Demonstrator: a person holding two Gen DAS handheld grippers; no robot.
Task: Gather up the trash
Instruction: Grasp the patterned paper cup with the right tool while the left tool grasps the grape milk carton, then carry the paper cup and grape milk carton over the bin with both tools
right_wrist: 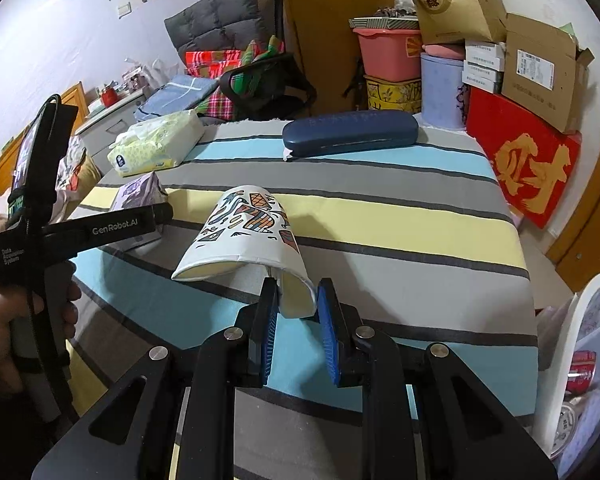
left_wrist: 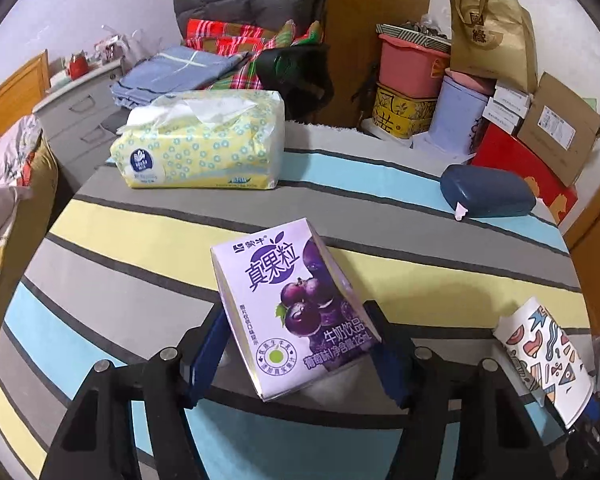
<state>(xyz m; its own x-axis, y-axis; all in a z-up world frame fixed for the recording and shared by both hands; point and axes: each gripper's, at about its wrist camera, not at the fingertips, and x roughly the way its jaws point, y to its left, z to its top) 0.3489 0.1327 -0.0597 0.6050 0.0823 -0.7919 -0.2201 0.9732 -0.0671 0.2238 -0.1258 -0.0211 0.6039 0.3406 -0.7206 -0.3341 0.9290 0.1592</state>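
Note:
My left gripper is shut on a purple grape milk carton, held tilted over the striped tablecloth. The carton also shows in the right wrist view, behind the left gripper's body. My right gripper is shut on the squashed rim of a patterned paper cup, which lies on its side. The cup shows at the right edge of the left wrist view.
A yellow tissue pack and a dark blue glasses case lie on the far side of the table. A white bin with trash inside stands at the right table edge. Boxes, tubs and a chair crowd the back.

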